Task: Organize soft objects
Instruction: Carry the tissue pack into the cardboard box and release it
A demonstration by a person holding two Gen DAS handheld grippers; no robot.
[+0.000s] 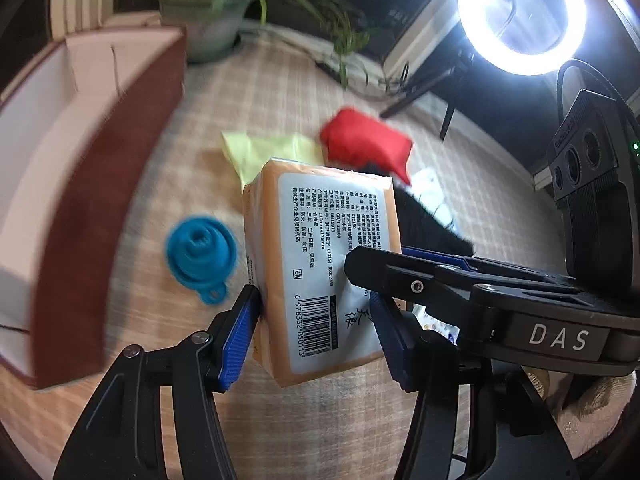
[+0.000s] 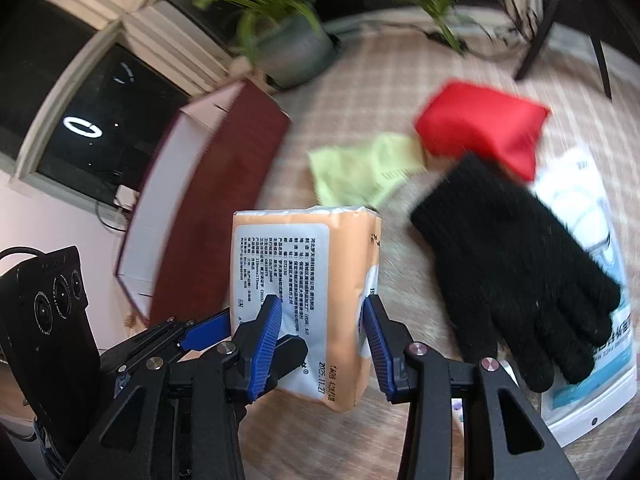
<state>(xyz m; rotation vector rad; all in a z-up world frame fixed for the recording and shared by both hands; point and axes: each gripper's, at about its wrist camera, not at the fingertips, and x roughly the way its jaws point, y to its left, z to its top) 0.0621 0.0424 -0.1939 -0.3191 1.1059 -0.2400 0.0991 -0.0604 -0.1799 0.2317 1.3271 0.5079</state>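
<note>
on the checked table (image 2: 360,92) the biggest thing is the open box (image 1: 120,184), brown outside and white inside, lying toward the left of both views. it looks like the place for the soft things, so the carry should head that way and come in over its near wall, not against it.

next down in size, the tissue pack (image 1: 320,264) is off the cloth and held between both tools at once. the left gripper (image 1: 316,336) has its blue pads pressed on the pack's two long sides near the barcode end. the right gripper (image 2: 322,344) clamps the same end across the pack's thinner way, one pad on the label face and one on the back. judging by the blur, the pack is in motion.

to do this well, both hands should travel together and level; if one leads, the soft wrapper will twist or slip out. squeeze no harder, as the pack already dents a little.

still on the table, well clear of the pack: a black glove (image 2: 516,280) lying on a white packet (image 2: 592,360), a red pouch (image 2: 480,128), a yellow cloth (image 2: 360,172) and, smallest, a blue funnel (image 1: 200,258). keep the path above them.
</note>
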